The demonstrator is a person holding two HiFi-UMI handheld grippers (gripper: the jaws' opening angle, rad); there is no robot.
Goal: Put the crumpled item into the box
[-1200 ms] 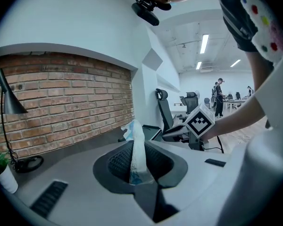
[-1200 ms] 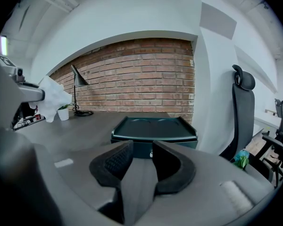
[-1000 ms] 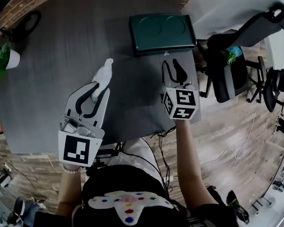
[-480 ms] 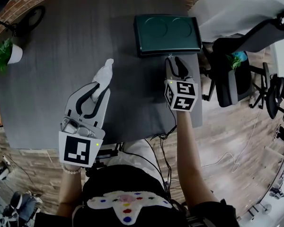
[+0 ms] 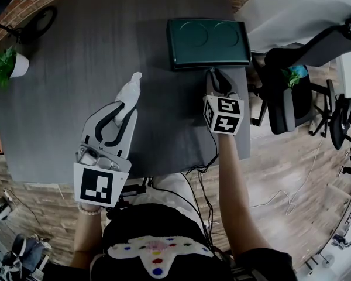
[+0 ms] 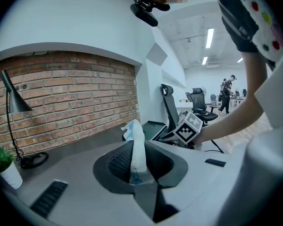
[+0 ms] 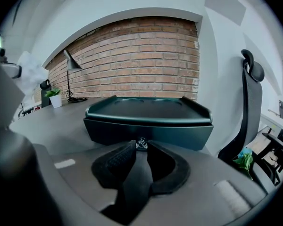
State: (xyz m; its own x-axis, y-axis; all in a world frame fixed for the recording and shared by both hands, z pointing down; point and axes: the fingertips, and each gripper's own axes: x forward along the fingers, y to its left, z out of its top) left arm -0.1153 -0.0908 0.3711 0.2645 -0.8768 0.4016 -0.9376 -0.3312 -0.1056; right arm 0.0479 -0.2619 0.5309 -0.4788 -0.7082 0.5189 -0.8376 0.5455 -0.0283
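The crumpled white item point(image 5: 130, 91) sticks out from my left gripper point(image 5: 124, 105), which is shut on it above the dark table point(image 5: 70, 98). In the left gripper view the crumpled item point(image 6: 136, 147) stands upright between the pads of the left gripper point(image 6: 137, 145). The dark green box point(image 5: 207, 41) lies closed at the table's far right. My right gripper point(image 5: 217, 76) is at the box's front wall. In the right gripper view the right gripper point(image 7: 141, 145) has its jaws closing, and the tips touch a small metal knob point(image 7: 141, 143) on the front of the box point(image 7: 148, 119).
A small plant in a white pot point(image 5: 10, 67) and a lamp base point(image 5: 38, 23) stand at the table's far left. Black office chairs point(image 5: 295, 75) stand to the right of the table, close to the box. The table's near edge runs just under both grippers.
My right gripper has moved forward to the box's front and its jaws have narrowed round the knob. The left gripper and the crumpled item have stayed put.
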